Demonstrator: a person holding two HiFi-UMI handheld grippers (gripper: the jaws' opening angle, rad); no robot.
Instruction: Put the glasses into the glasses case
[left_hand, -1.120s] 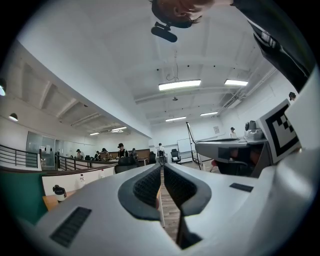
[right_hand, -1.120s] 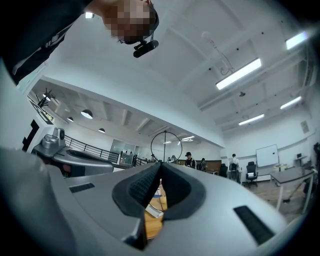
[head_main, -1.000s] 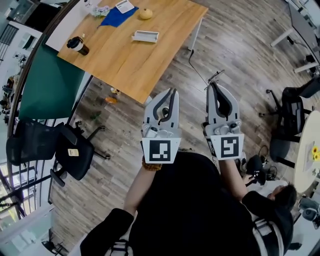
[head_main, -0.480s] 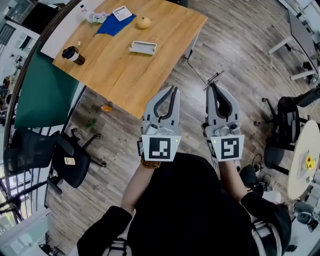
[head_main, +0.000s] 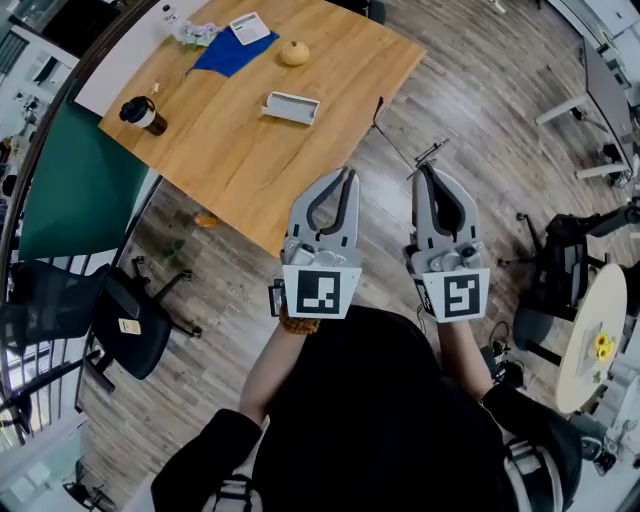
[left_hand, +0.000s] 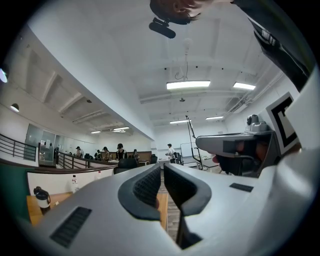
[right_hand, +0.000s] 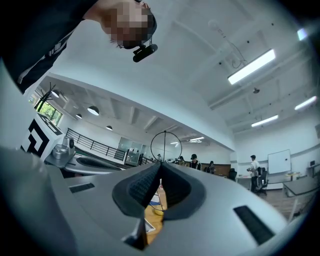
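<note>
Table nearer; left hand-held gripper closed, right hand-held gripper clamps glasses, seemingly crosswise.

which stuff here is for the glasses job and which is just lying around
For the job: glasses in the right tongs; white case on the table.
Just lying about: coffee cup, blue cloth, yellow round thing, office chair.

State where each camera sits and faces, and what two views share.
Head view: head-mounted, steeply down at left gripper, right gripper, black top, table.
Left gripper view: on that gripper, along its shut jaws, roughly level; right gripper alongside.
Right gripper view: likewise, along jaws shut on the glasses.
Shared: head and right gripper views show the glasses.
</note>
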